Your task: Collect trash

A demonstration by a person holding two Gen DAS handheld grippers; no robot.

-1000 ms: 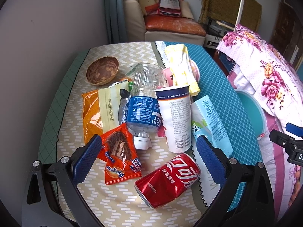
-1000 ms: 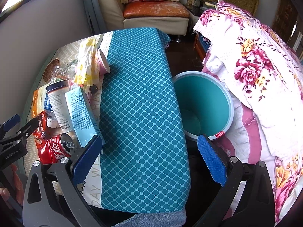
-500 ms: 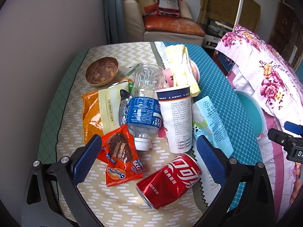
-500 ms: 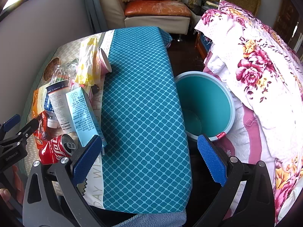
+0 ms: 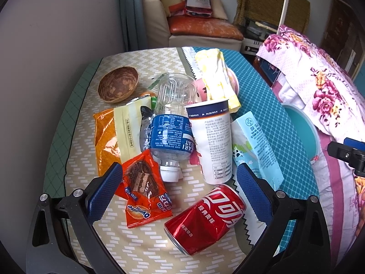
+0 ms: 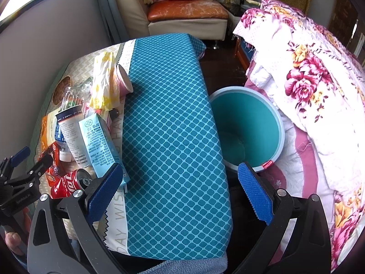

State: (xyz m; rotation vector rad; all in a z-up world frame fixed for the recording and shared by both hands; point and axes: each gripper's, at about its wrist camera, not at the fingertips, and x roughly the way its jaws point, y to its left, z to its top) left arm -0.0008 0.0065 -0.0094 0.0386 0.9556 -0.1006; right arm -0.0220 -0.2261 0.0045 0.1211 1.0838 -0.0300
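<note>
Trash lies heaped on the table's left side. A dented red cola can (image 5: 205,219) lies on its side nearest my left gripper (image 5: 178,187), which hangs open just above it with nothing between its blue pads. Beyond the can are an orange snack wrapper (image 5: 143,191), a clear bottle with a blue label (image 5: 171,125), a white paper cup (image 5: 212,141) and a light blue carton (image 5: 257,150). My right gripper (image 6: 180,189) is open over the teal cloth (image 6: 173,137). A teal bin (image 6: 246,127) stands beside the table, to the right.
A brown bowl (image 5: 118,84), an orange bag (image 5: 106,141), a yellow wrapper (image 5: 216,77) and a pink cup (image 6: 124,81) lie farther back. A flowered blanket (image 6: 308,86) is heaped right of the bin. A sofa (image 6: 187,16) stands behind the table.
Both grippers have drifted slightly; the views shift a little. Nothing on the table has moved and both grippers stay open.
</note>
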